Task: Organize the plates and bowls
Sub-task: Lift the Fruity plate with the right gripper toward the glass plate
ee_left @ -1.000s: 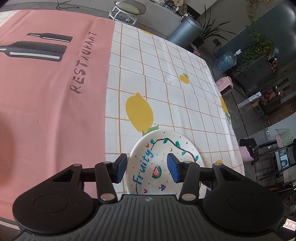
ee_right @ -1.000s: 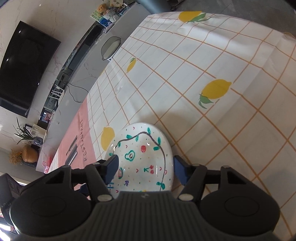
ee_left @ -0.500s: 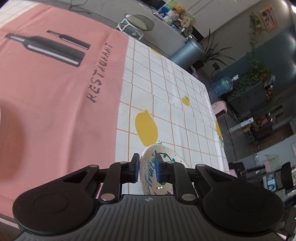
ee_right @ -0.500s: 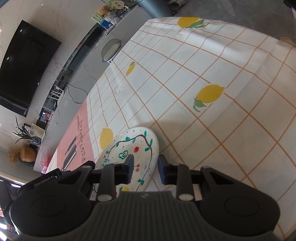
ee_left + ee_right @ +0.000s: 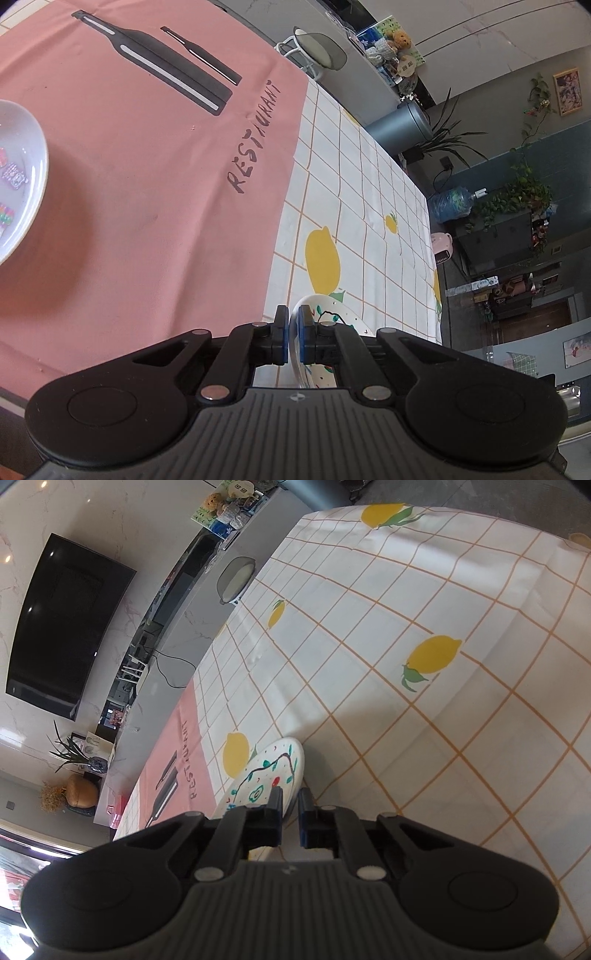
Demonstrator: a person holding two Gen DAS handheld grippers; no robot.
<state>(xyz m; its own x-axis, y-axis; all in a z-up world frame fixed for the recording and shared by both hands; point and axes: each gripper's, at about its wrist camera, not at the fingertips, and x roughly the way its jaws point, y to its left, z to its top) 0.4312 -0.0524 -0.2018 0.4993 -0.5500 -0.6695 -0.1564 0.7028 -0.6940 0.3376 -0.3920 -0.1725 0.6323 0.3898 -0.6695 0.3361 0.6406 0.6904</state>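
A white plate with fruit drawings and blue lettering (image 5: 334,319) is held above the lemon tablecloth. My left gripper (image 5: 291,334) is shut on its rim. The same fruit plate (image 5: 264,773) shows in the right wrist view, where my right gripper (image 5: 290,818) is shut on its opposite rim. The plate is tilted and casts a shadow on the cloth. A second white plate with small coloured prints (image 5: 16,177) lies on the pink cloth at the far left of the left wrist view.
A pink "RESTAURANT" cloth (image 5: 147,166) adjoins the white lemon-check cloth (image 5: 406,646). A stool (image 5: 314,51) stands past the table's far edge. A grey bin (image 5: 402,125), plants and a water bottle stand beyond the right edge. A TV (image 5: 62,624) hangs on the wall.
Both grippers closed from open onto the fruit plate's rims and lifted it off the cloth, tilting it. The second white plate came into the left wrist view.
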